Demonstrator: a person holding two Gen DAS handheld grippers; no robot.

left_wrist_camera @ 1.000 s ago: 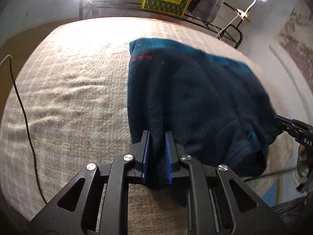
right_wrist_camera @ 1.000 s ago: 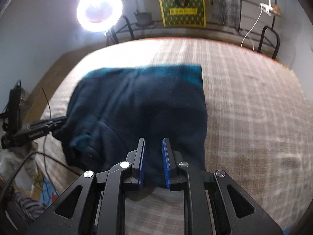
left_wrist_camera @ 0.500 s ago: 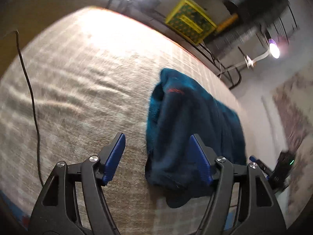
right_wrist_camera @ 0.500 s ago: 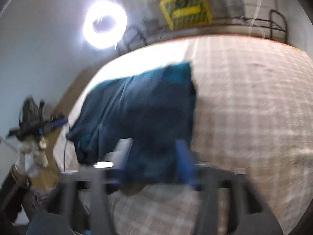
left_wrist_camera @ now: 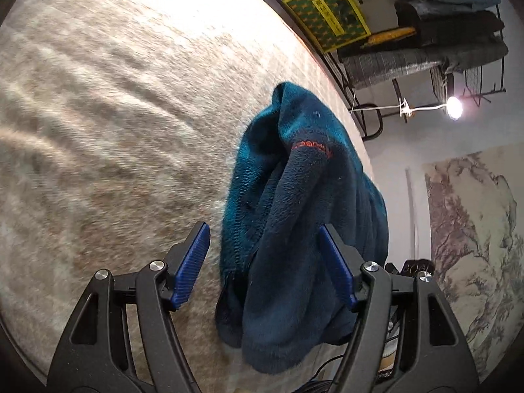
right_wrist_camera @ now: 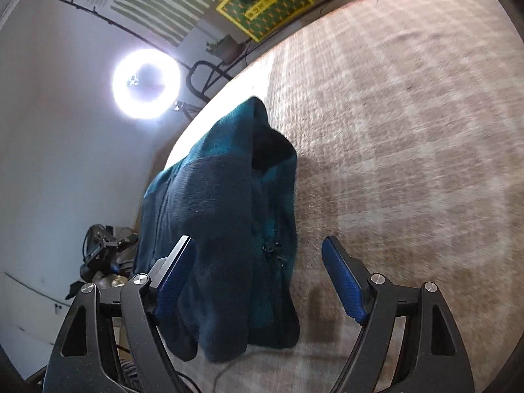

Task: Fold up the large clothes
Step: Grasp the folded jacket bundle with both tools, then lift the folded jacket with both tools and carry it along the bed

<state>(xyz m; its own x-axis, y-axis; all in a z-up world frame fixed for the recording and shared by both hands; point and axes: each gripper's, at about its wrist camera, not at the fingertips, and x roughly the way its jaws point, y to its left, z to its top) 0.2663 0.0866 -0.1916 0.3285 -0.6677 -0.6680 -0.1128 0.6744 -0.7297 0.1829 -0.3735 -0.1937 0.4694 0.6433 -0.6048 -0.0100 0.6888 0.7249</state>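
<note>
A dark teal fleece jacket [left_wrist_camera: 304, 216] lies folded in a narrow bundle on the beige checked blanket [left_wrist_camera: 108, 137], its near end hanging over the edge. Red lettering shows near its collar. My left gripper [left_wrist_camera: 265, 262] is open, its blue pads either side of the jacket's near end without gripping it. In the right wrist view the same jacket [right_wrist_camera: 222, 216] lies in front of my right gripper [right_wrist_camera: 262, 275], which is open too, its left pad close against the fabric, the right pad apart over the blanket [right_wrist_camera: 409, 131].
A yellow-framed green box [left_wrist_camera: 327, 9] and a rack with folded clothes [left_wrist_camera: 442, 16] stand behind the surface. A ring light [right_wrist_camera: 145, 83] glows at the back left. A small lamp [left_wrist_camera: 453, 109] shines at the right. Cables and gear [right_wrist_camera: 101, 255] sit below the edge.
Both grippers were shut on the jacket's near edge a second ago; both have opened and let go. Both cameras have tilted, and the jacket now lies in a narrower bundle.
</note>
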